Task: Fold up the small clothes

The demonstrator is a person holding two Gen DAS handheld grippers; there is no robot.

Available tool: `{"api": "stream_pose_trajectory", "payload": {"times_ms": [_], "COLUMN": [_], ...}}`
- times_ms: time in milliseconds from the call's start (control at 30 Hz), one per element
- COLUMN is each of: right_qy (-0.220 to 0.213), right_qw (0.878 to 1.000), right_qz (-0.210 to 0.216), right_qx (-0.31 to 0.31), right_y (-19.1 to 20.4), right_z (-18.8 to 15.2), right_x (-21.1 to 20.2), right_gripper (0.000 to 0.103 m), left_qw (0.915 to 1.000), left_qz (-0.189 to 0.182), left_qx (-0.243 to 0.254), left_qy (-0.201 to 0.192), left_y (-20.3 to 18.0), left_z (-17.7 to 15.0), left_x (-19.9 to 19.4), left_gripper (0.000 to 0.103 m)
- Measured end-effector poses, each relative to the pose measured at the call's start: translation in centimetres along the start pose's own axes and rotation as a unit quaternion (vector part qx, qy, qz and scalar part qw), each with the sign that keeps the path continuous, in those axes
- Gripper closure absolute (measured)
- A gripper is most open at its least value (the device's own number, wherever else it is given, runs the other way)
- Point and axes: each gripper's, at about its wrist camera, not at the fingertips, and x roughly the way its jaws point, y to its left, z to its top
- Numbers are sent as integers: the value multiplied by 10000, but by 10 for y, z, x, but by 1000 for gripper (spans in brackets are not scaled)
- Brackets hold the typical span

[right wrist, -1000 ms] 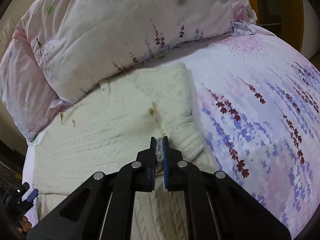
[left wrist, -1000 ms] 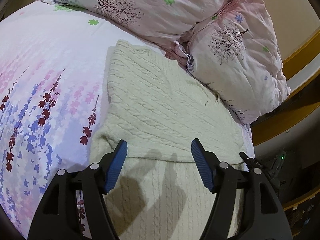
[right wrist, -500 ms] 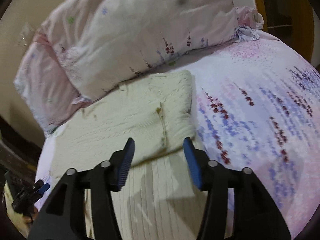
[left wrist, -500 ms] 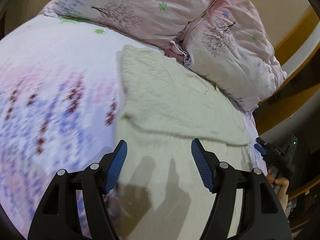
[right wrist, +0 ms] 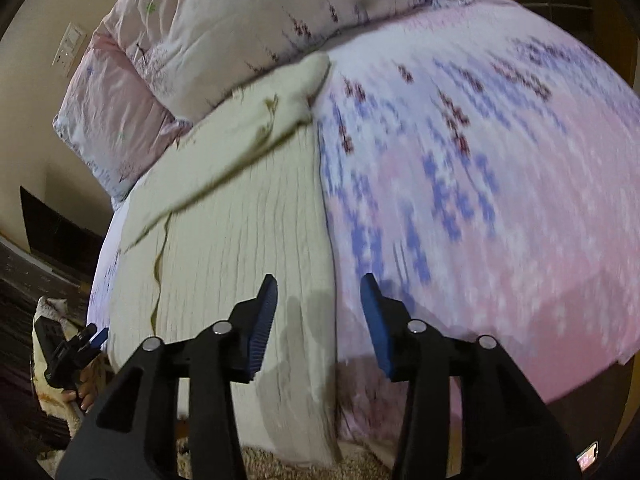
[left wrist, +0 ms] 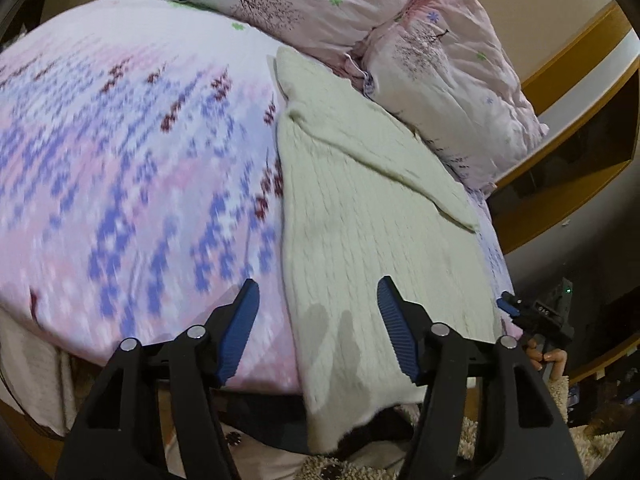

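Observation:
A cream cable-knit sweater [left wrist: 360,220] lies along the bed's side, its far part folded back on itself, its near end hanging over the bed edge. It also shows in the right wrist view [right wrist: 240,240]. My left gripper [left wrist: 316,308] is open and empty, held above the sweater's near left edge. My right gripper [right wrist: 318,304] is open and empty, above the sweater's near right edge. Neither gripper touches the cloth.
The bed has a pink and purple floral cover [left wrist: 120,160]. Pink pillows [left wrist: 440,60] lie against the headboard behind the sweater. A shaggy rug [left wrist: 480,440] lies on the floor below the bed edge. A wall switch panel [right wrist: 69,48] is at the left.
My right gripper let go of the sweater's folded part and opened. Both grippers pulled back toward the near bed edge, so more of the sweater and the floor shows.

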Motion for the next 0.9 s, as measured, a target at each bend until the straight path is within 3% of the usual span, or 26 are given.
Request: {"api": "stream_pose_trajectory", "payload": {"times_ms": [267, 567, 800, 900], "right_qy": [189, 500, 537, 465], "right_qw": [9984, 9938, 9930, 9933], "right_qz": [530, 989, 1049, 1039], "right_qx": [35, 14, -108, -190], "right_y": [-5, -1, 6, 9], "right_z": [-33, -59, -63, -61], "right_x": [-10, -16, -10, -11], "right_gripper": [70, 78, 90, 95], "left_qw": [9990, 9972, 9962, 9959], "left_qz": [-417, -683, -682, -674], "left_qx": [-131, -213, -319, -341], "left_qy": [-71, 215, 440, 493], "left_y": [-5, -11, -14, -14], "left_z": [-35, -63, -67, -69], "left_x": [-14, -3, 9, 11], "left_gripper": [46, 47, 67, 82]}}
